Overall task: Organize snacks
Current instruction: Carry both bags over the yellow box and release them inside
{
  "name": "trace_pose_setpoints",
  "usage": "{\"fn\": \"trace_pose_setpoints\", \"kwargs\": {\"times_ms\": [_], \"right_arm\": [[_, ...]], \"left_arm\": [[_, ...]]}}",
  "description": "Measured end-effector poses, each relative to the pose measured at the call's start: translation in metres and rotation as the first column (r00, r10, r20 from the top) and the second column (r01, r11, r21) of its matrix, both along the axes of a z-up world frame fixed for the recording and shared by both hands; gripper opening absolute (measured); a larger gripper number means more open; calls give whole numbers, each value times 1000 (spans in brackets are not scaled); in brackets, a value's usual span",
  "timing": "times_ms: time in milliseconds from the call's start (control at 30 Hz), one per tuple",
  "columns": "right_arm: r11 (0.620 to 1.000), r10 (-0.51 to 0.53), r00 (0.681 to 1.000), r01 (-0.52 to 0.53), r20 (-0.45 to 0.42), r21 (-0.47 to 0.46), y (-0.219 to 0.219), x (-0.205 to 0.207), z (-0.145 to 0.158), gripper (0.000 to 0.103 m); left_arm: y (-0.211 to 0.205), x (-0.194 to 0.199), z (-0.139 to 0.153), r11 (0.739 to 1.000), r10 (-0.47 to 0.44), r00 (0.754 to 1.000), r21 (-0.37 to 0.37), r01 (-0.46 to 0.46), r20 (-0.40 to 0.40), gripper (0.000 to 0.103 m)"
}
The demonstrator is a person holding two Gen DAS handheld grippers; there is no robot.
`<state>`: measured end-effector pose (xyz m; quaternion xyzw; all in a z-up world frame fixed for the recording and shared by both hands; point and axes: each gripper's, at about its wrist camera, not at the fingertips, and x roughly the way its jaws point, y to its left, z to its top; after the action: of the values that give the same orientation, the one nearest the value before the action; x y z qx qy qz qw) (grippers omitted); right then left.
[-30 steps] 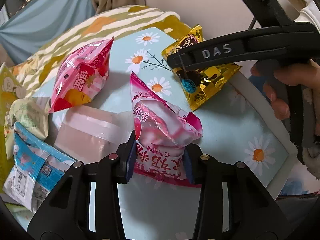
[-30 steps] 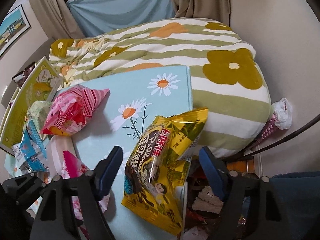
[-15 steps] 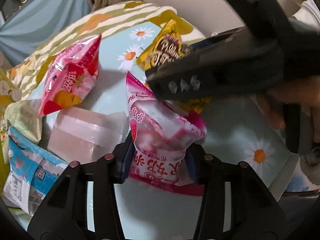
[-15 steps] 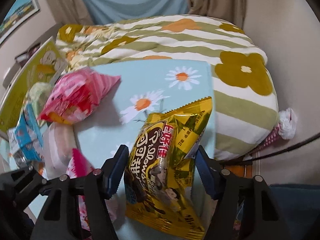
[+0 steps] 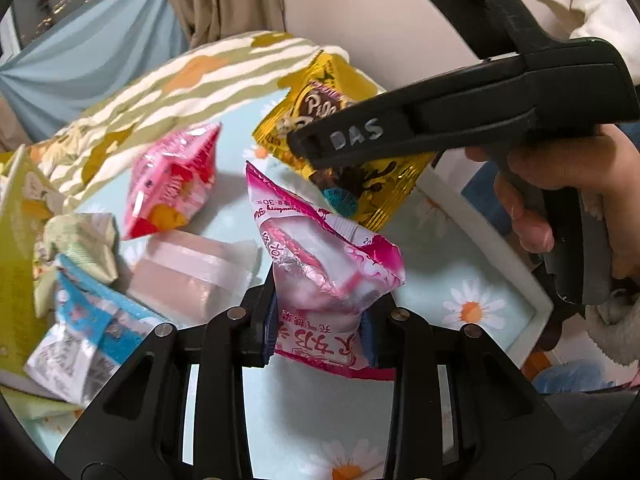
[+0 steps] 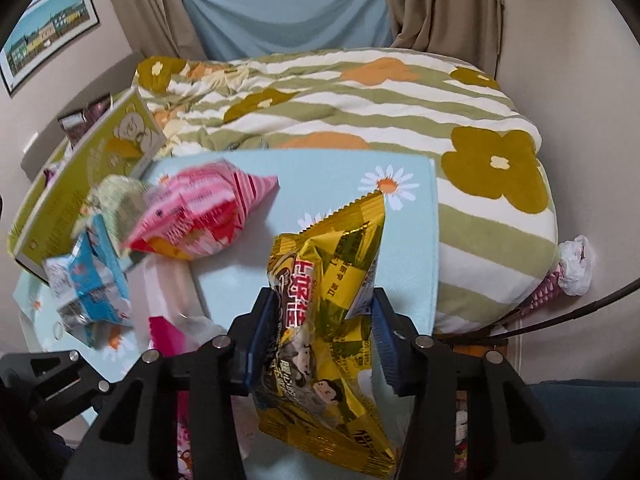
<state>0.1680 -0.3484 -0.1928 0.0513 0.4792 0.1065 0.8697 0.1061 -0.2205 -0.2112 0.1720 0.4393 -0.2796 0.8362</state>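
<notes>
Pink-and-white snack bag [image 5: 320, 276] sits upright between the blue pads of the left gripper [image 5: 320, 328], which is clamped hard on the bag's lower half; the foil bulges above the pinch and the sealed bottom edge hangs below the pads, over the daisy-print tray [image 5: 472, 264]. Yellow foil snack bag [image 6: 328, 320] stands between the blue pads of the right gripper [image 6: 316, 336]; its jaws are closing, both pads pressing into the bag's sides so the foil creases inward, serrated top edge pointing up and away. In the left wrist view the same yellow bag shows behind the pink one, partly covered by the right gripper's black body marked "DAS", with a person's hand [image 5: 560, 188] wrapped round its handle at the right. On the tray, left of the two held bags: a red-and-pink striped pouch [image 6: 200, 216] lying on its side, a pale pink rectangular pack [image 5: 188, 272] just beside the left gripper's bag, a blue-and-white packet [image 6: 92, 284] and a crumpled pale green wrapper [image 5: 80, 244] near the tray's left edge. A green box with a bear drawing [image 6: 88, 176] leans at the far left. Tray rests on a green-and-white striped blanket with ochre and orange flowers [image 6: 360, 100]. Behind: blue cloth [image 6: 288, 12], beige curtains, framed picture on the left wall [image 6: 48, 28].
</notes>
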Motion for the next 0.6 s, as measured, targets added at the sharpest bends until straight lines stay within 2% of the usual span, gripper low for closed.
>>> {"fn": "trace_pose_setpoints", "kwargs": {"times_ms": [267, 433, 600], "right_arm": [[1000, 5, 997, -7, 82, 31, 8, -8, 63, 43], [996, 36, 988, -48, 149, 75, 32, -3, 108, 43], [985, 96, 969, -124, 228, 116, 77, 8, 152, 43]], "left_arm": [[32, -3, 53, 995, 94, 994, -41, -91, 58, 32], [70, 1, 94, 981, 190, 972, -60, -184, 136, 32], [130, 13, 131, 953, 300, 936, -105, -285, 181, 32]]}}
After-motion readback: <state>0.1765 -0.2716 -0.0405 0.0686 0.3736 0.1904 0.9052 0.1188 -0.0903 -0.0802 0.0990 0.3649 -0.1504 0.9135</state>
